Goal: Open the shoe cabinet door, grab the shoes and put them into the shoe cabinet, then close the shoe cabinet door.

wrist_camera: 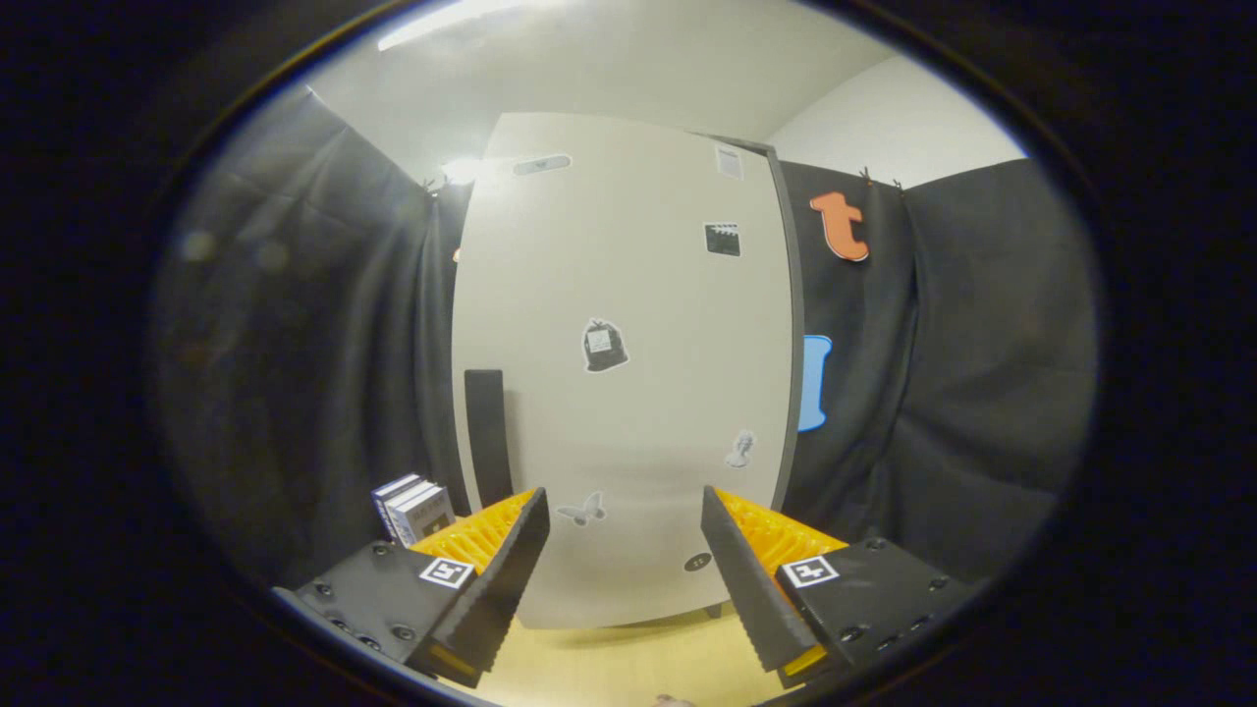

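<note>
A tall pale shoe cabinet door (628, 393) stands straight ahead of my gripper (625, 511), its front dotted with small stickers. A dark vertical handle (488, 437) runs down the door near its left edge, just above the left finger. The door looks closed against a dark frame on its right side. My gripper is open, fingers wide apart, nothing between them. The fingers point at the lower part of the door, a short way off it.
A few small boxes or books (410, 509) stand to the left of the cabinet, behind the left finger. Black cloth walls flank the cabinet on both sides. A light wooden floor (609, 658) lies below the door.
</note>
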`<state>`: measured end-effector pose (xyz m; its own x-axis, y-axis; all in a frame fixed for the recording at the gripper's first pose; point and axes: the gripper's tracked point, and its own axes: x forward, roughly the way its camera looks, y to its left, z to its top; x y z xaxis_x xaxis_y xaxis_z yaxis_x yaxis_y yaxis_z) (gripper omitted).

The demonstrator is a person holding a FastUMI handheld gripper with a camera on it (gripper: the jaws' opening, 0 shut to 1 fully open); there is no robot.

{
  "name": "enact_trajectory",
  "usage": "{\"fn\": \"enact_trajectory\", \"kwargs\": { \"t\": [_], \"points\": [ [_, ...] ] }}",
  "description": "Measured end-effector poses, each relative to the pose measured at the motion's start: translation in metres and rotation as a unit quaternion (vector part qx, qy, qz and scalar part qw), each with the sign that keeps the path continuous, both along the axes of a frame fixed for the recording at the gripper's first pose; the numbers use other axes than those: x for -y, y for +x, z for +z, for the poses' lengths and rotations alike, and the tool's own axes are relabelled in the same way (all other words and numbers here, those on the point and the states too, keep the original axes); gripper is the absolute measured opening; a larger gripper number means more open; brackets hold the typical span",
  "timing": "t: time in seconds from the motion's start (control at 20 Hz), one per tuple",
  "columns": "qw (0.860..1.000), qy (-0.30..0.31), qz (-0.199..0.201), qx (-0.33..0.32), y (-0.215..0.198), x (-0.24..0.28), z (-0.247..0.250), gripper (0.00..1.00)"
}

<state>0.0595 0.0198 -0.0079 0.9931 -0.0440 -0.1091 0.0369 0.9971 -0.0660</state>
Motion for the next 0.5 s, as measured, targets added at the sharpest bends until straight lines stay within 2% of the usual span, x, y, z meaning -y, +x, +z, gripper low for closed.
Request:
{"fn": "enact_trajectory", "kwargs": {
  "t": [0.5],
  "points": [
    [1.0,0.005,-0.009,0.012,0.0005,-0.0017,0.0042,0.98]
  ]
}}
